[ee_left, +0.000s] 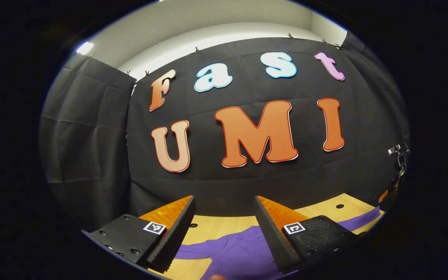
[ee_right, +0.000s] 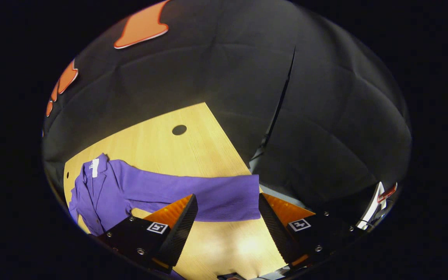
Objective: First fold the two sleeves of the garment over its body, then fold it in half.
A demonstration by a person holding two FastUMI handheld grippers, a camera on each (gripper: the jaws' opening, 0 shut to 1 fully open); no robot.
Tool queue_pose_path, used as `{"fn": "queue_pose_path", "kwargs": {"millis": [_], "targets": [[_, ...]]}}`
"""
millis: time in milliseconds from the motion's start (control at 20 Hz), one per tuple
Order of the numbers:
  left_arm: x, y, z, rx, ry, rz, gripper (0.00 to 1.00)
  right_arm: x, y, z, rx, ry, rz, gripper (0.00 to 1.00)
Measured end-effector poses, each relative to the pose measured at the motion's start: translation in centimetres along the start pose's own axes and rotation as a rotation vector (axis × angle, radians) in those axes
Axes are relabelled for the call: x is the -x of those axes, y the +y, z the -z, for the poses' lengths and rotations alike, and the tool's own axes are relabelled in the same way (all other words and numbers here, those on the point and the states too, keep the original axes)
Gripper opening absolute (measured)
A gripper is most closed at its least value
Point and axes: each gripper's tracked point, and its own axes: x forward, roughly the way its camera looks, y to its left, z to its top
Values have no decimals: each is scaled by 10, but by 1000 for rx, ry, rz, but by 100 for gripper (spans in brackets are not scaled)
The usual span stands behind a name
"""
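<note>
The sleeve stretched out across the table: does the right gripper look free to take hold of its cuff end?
Probably yes. The right gripper is open, its fingers straddling the sleeve near the cuff end, and nothing lies between them and the cloth on the table.

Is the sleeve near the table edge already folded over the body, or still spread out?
Spread out. In the right gripper view the sleeve lies straight across the table, away from the body.

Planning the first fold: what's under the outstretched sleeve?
The sleeve lies flat on the bare wooden table, its cuff near the edge. Anything beneath the fabric is covered.
</note>
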Motion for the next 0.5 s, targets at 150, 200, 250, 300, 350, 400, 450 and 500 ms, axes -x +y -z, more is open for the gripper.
{"fn": "queue_pose_path", "kwargs": {"millis": [150,200,250,300,350,400,450,500], "targets": [[4,1,3,-12,19,-37,94,-26,-15,6,28,80,11,96],[6,1,7,-15,27,-48,94,-34,-16,9,29,112,3,96],[8,1,9,-20,37,-58,94,-42,-17,11,20,145,-3,96],[9,0,11,-25,45,-68,94,-51,-16,14,12,174,-13,96],[11,-1,12,-32,52,-75,94,-59,-18,16,5,200,-13,96],[12,-2,13,-39,58,-83,94,-68,-20,18,0,225,-15,96],[12,-2,14,-45,66,-89,94,-75,-22,21,-3,250,-18,96],[13,-3,17,-48,75,-94,94,-83,-24,23,-5,272,-19,96]]}}
